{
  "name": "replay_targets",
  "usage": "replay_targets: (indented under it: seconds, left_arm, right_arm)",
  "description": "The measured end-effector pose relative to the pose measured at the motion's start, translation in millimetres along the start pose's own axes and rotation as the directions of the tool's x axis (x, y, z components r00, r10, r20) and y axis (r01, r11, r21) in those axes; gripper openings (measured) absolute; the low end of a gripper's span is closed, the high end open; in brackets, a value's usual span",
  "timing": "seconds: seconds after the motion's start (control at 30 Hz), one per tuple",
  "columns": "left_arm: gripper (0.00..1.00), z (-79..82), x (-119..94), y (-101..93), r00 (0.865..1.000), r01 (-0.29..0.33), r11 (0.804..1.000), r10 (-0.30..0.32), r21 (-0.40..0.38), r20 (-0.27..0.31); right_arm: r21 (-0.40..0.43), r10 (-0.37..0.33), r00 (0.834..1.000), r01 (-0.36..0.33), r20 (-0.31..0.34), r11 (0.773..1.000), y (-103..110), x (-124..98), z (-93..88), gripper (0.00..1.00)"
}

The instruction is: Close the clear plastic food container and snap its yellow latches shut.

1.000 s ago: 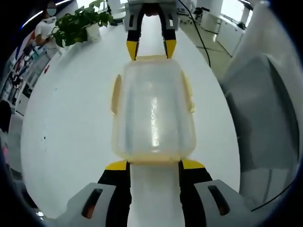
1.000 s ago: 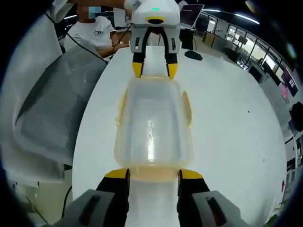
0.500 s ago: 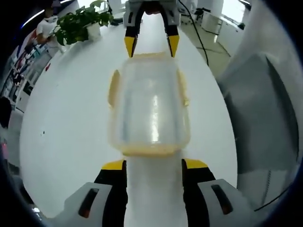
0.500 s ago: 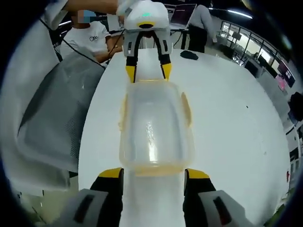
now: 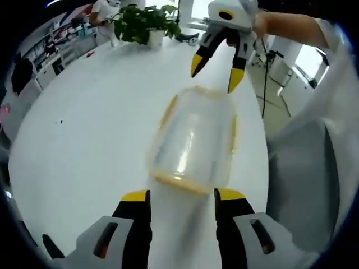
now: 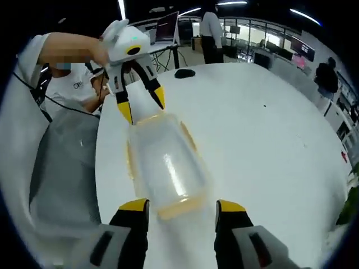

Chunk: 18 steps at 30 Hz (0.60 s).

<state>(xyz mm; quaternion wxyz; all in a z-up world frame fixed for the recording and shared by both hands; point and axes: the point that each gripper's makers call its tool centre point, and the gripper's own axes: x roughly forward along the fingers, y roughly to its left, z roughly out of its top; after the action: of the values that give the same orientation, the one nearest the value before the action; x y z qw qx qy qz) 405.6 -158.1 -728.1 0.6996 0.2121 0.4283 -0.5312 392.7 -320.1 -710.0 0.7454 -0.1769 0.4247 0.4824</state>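
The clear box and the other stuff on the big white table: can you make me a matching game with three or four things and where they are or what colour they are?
Things:
1. food container
2. potted plant
3. right gripper
4. table

Places, colours or states:
A. white, with the other things on it
B. green leaves, at the far edge of the table
C. jaws open, held above the container's far end
D. clear with yellow latches, lying in the middle of the table

Pairs: 1-D, 2-B, 3-C, 4-A
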Motion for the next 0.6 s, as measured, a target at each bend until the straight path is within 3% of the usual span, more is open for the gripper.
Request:
replay_targets:
  seconds: [0.07,0.2,0.3,0.37,0.4,0.5,0.53,0.57,0.6]
  left_arm:
    - [0.45,-0.3,1.6,-0.6,1.0,0.004,0.997,-0.003,-0.081,0.012]
    - [0.42,1.0,0.3,5.3,0.999,-0.038,0.987,0.042,-0.153,0.027]
    - [0.41,6.9,-0.1,0.7,0.996,-0.012,0.948,0.039,-0.318,0.079]
    - [0.41,9.5,1.4,-0.6,0.994,0.004,0.925,0.039,-0.38,0.105]
    - [0.42,7.4,2.2,-2.4,0.994,0.006,0.905,0.039,-0.426,0.098]
    - [0.44,5.6,4.8,-4.2,0.994,-0.004,0.887,0.054,-0.461,0.094]
    - [0.45,5.2,5.5,-4.7,0.993,-0.005,0.869,0.061,-0.495,0.097]
    - [0.46,4.0,6.5,-4.8,0.993,-0.004,0.838,0.069,-0.546,0.098]
    - [0.46,4.2,6.9,-4.5,0.992,0.0,0.825,0.072,-0.565,0.105]
  right_arm:
    - [0.078,-0.028,1.0,0.027,0.007,0.997,-3.5,0.2,2.3,0.42]
    - [0.195,-0.086,0.996,0.078,0.033,0.978,-9.2,-0.2,7.6,0.39]
    - [0.305,-0.11,0.993,0.093,0.039,0.948,-7.6,-0.3,8.4,0.4]
    - [0.359,-0.12,0.992,0.1,0.035,0.928,-6.3,0.2,7.4,0.39]
    - [0.388,-0.126,0.992,0.112,0.012,0.915,-5.6,0.5,3.2,0.38]
    - [0.431,-0.155,0.988,0.141,-0.004,0.891,-7.6,2.9,-0.9,0.38]
    - [0.425,-0.163,0.986,0.157,-0.021,0.891,-8.7,3.7,-4.3,0.37]
    - [0.421,-0.164,0.986,0.161,-0.028,0.893,-8.3,4.9,-6.2,0.37]
    - [0.437,-0.164,0.986,0.165,-0.039,0.884,-7.7,6.0,-9.5,0.37]
